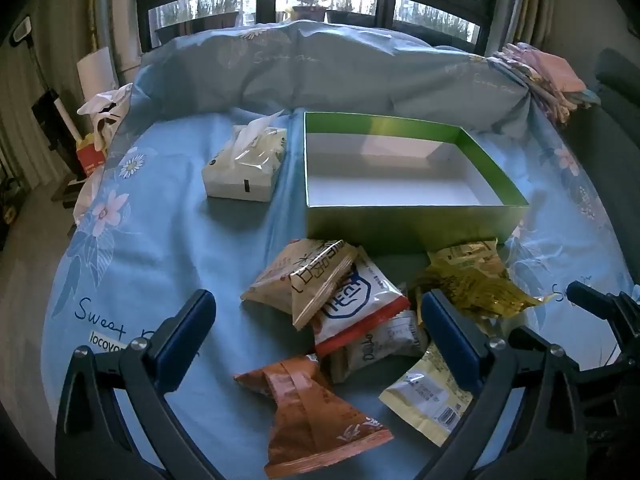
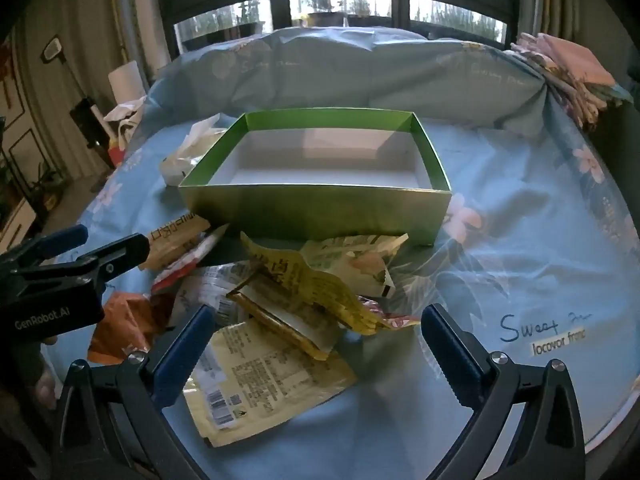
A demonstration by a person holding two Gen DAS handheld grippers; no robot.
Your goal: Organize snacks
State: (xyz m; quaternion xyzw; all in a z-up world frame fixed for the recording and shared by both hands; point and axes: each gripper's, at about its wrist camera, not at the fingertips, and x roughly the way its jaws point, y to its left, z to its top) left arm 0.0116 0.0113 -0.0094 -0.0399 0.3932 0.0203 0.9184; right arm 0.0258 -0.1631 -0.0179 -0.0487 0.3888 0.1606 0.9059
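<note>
Both pairs of blue fingers are spread wide, and nothing is held in them. The left gripper point(image 1: 316, 328) is hung over the orange packet point(image 1: 316, 412) and the white and red packet point(image 1: 360, 304), likely so one can be picked first. The right gripper point(image 2: 316, 340) is hung over the yellow packets point(image 2: 272, 372). The snacks are piled just in front of the green box point(image 2: 316, 212), which is empty, ready to be filled. A tissue box point(image 1: 244, 168) is set beside it on the blue cloth point(image 1: 168, 240).

One green box point(image 1: 416, 216) is sitting on the bed. One tissue box point(image 1: 244, 168) is lying beside it. About seven snack bags point(image 1: 344, 300) are piling up in front; some are hiding, so the count is unsure.
</note>
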